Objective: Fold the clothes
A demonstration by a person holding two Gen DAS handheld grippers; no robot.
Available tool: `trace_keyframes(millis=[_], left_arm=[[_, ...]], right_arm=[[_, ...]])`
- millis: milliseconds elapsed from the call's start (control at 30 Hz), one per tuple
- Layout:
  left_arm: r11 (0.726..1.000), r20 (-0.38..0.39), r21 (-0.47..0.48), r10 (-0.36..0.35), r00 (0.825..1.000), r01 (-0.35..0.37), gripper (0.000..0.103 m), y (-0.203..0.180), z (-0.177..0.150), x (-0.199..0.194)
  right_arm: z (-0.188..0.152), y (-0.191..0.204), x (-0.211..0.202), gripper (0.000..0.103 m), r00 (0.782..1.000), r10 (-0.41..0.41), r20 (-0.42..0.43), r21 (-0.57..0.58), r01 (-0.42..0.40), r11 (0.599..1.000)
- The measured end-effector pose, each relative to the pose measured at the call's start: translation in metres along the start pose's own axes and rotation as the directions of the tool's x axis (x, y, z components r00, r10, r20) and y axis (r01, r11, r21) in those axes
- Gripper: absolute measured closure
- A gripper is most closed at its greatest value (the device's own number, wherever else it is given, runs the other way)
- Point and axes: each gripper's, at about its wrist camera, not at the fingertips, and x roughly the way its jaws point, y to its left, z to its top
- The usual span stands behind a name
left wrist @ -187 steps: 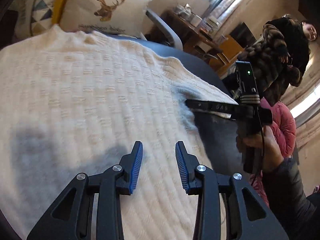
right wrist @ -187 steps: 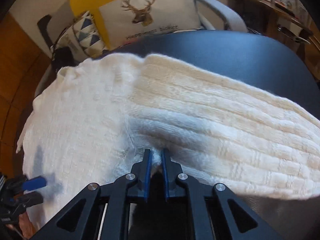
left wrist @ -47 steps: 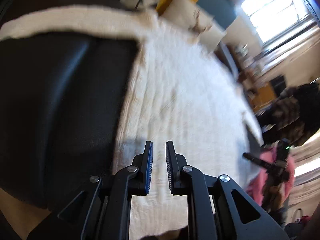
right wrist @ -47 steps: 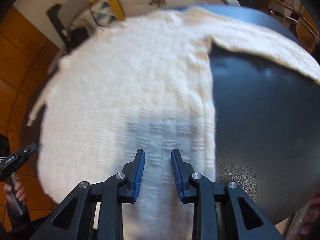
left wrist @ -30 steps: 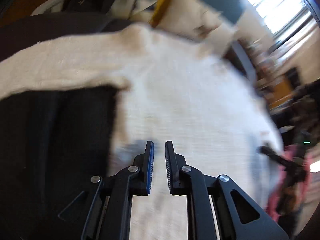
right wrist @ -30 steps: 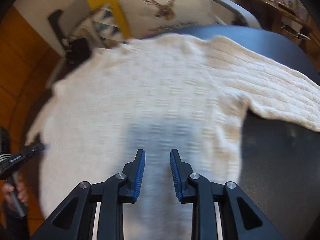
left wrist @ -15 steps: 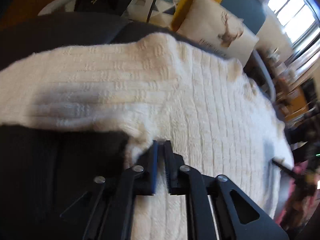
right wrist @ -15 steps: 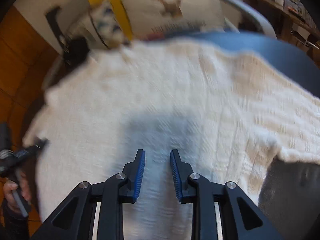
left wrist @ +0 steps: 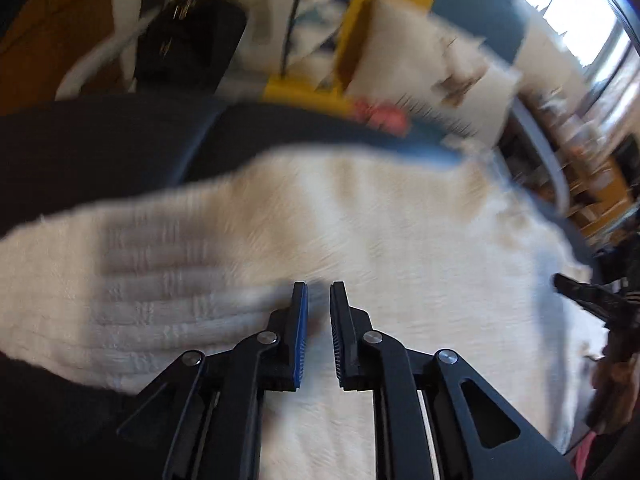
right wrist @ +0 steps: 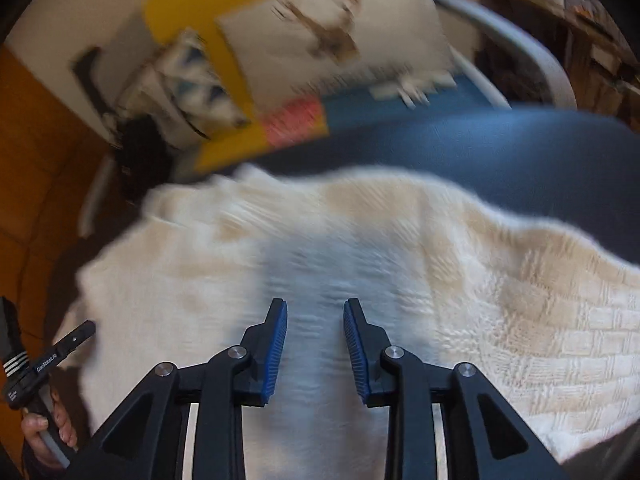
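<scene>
As both claws part (empty), sweater (right wrist: 440, 280) sleeve (left wrist: 100, 280) lies stretched left

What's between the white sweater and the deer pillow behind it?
In the right wrist view, a bare strip of dark table separates the white sweater from the deer pillow, then blue seat cushion.

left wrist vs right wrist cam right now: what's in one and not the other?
Left wrist only: the window, the left sleeve spread over the dark table, the left gripper with its fingers opening and nothing between them, and the right gripper at the far right edge.

Right wrist only: the right sleeve, a hand holding the left gripper's handle, and the right gripper, open over the knit.

Both: the white sweater, the deer pillow and the yellow cushion, all blurred.
</scene>
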Motion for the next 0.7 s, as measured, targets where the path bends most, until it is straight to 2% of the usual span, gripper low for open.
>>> trace_keyframes(millis=[33, 100, 167, 233, 300, 333, 367, 400, 433, 500, 600, 667, 700], left_arm=[[1.000, 0.011, 0.001, -0.020, 1.000, 0.020, 0.091, -0.001, 0.003, -0.004], [0.991, 0.072, 0.017, -0.135, 0.988, 0.134, 0.091, -0.010, 0.011, -0.018], [0.986, 0.106, 0.065, -0.160, 0.981, 0.153, 0.091, -0.027, 0.023, -0.022], [0.982, 0.106, 0.101, -0.172, 0.979, 0.162, 0.091, -0.044, 0.037, -0.011], [0.983, 0.074, 0.139, -0.130, 0.989, 0.119, 0.091, -0.061, 0.049, 0.011], [0.987, 0.047, 0.146, -0.070, 0.996, 0.062, 0.091, -0.064, 0.054, 0.027], [0.988, 0.019, 0.153, -0.001, 1.000, -0.002, 0.091, -0.066, 0.058, 0.044], [0.989, 0.034, 0.148, 0.011, 0.999, -0.016, 0.091, -0.065, 0.060, 0.050], [0.990, 0.060, 0.140, 0.011, 0.998, -0.020, 0.091, -0.063, 0.062, 0.054], [0.994, 0.049, 0.107, 0.006, 0.999, -0.011, 0.091, -0.061, 0.066, 0.053], [0.990, 0.071, 0.072, -0.125, 0.990, 0.120, 0.091, -0.060, 0.063, 0.038], [0.977, 0.109, 0.126, -0.185, 0.977, 0.171, 0.091, -0.073, 0.061, 0.031], [0.969, 0.103, 0.152, -0.213, 0.972, 0.196, 0.091, -0.082, 0.060, 0.031]], right_arm=[[0.003, 0.001, -0.005, 0.075, 1.000, 0.012, 0.020, -0.005, -0.012, 1.000], [0.010, 0.009, -0.017, 0.073, 0.996, 0.053, 0.073, -0.049, -0.049, 0.998], [0.019, 0.023, -0.023, 0.073, 0.990, 0.092, 0.105, -0.119, -0.079, 0.990], [0.030, 0.036, -0.014, 0.073, 0.986, 0.136, 0.094, -0.156, -0.121, 0.980], [0.040, 0.045, 0.008, 0.073, 0.987, 0.147, 0.062, -0.209, -0.131, 0.969], [0.044, 0.047, 0.020, 0.073, 0.991, 0.125, 0.047, -0.226, -0.111, 0.968], [0.048, 0.048, 0.033, 0.079, 0.997, 0.070, 0.034, -0.248, -0.059, 0.967], [0.051, 0.050, 0.044, 0.084, 0.999, 0.004, 0.044, -0.268, 0.008, 0.963], [0.054, 0.051, 0.044, 0.084, 0.997, -0.002, 0.074, -0.261, 0.021, 0.965], [0.060, 0.052, 0.044, 0.083, 0.996, 0.004, 0.093, -0.230, 0.018, 0.973], [0.059, 0.057, 0.030, 0.081, 0.992, 0.039, 0.121, -0.229, -0.010, 0.973], [0.056, 0.061, 0.018, 0.078, 0.987, 0.057, 0.148, -0.241, -0.019, 0.970], [0.052, 0.061, 0.015, 0.078, 0.986, 0.036, 0.160, -0.240, 0.003, 0.971]])
